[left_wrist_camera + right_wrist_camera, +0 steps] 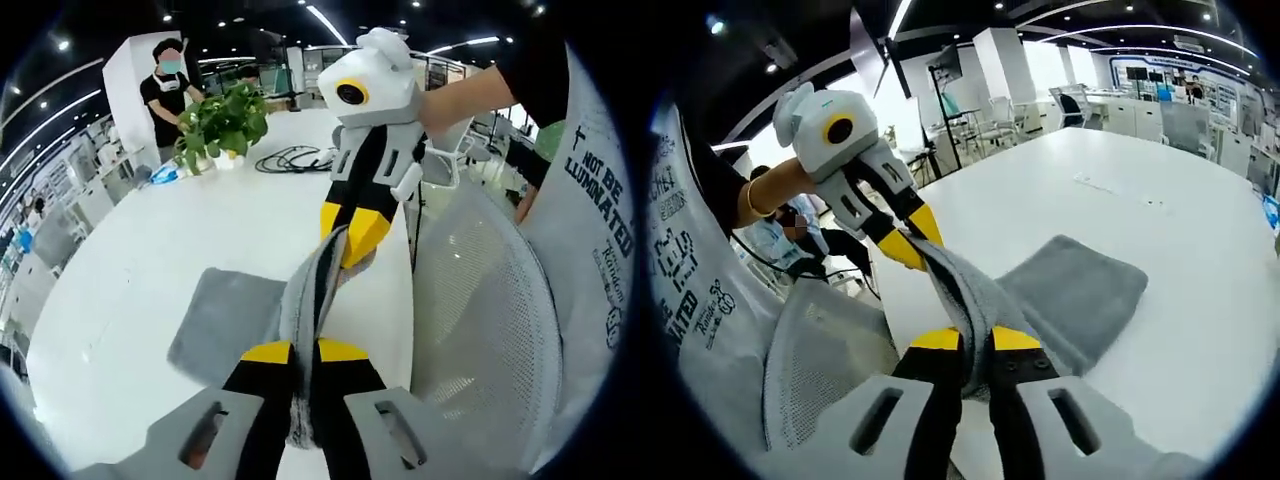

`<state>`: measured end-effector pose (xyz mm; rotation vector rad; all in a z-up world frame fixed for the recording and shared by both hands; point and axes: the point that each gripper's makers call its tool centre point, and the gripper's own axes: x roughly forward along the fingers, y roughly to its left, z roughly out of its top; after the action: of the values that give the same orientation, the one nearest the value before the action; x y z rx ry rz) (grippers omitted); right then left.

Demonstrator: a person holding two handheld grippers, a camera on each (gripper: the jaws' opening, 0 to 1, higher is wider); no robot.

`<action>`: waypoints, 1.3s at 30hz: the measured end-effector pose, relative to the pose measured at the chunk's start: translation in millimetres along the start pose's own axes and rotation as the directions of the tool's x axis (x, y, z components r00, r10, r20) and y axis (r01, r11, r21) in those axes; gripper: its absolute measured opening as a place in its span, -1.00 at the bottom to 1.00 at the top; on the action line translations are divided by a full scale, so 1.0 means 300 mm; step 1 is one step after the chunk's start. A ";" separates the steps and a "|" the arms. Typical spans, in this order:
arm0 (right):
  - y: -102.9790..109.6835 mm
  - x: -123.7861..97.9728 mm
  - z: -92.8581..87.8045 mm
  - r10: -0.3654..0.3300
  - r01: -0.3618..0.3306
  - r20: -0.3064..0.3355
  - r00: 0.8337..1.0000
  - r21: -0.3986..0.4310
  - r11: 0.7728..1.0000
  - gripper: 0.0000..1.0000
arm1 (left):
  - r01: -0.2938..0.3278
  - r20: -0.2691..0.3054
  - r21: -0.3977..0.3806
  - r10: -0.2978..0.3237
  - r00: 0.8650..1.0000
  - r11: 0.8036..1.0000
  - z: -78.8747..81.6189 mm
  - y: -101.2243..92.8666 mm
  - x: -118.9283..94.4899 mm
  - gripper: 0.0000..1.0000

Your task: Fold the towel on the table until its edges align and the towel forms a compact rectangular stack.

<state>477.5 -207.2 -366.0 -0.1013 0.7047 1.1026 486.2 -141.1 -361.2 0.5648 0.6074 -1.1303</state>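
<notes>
A grey towel [225, 325] lies partly on the white table [150, 240], its near edge lifted and stretched between the two grippers. My left gripper [305, 352] is shut on one end of that raised edge. The right gripper [352, 232] comes in from above in the left gripper view, shut on the other end. In the right gripper view my right gripper [976, 342] pinches the towel [1080, 295], and the left gripper [908, 240] holds the far end of the taut strip. The rest of the towel rests flat on the table [1160, 180].
A white mesh chair [490, 320] stands close at the table's near edge, also seen as the chair [820, 360]. A potted plant [222, 120], coiled black cable [295, 158] and a person [165, 95] are at the table's far end.
</notes>
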 end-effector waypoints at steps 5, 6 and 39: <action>-0.037 0.005 0.049 -0.011 0.011 -0.002 1.000 -0.022 1.000 -0.89 | -0.011 0.014 -0.015 0.012 1.000 1.000 0.008 0.052 0.004 -0.87; -0.042 0.005 0.057 -0.011 0.011 -0.001 1.000 -0.021 1.000 -0.89 | -0.012 0.017 -0.018 0.013 1.000 1.000 0.012 0.060 0.003 -0.87; -0.392 0.204 0.166 -0.028 0.016 0.040 0.999 0.256 0.966 -0.89 | -0.012 0.026 -0.132 0.015 1.000 0.991 -0.028 0.395 0.178 -0.87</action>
<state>616.0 -194.3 -392.5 0.1349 0.7991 0.9811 612.5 -131.5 -391.8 0.4392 0.6488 -1.0750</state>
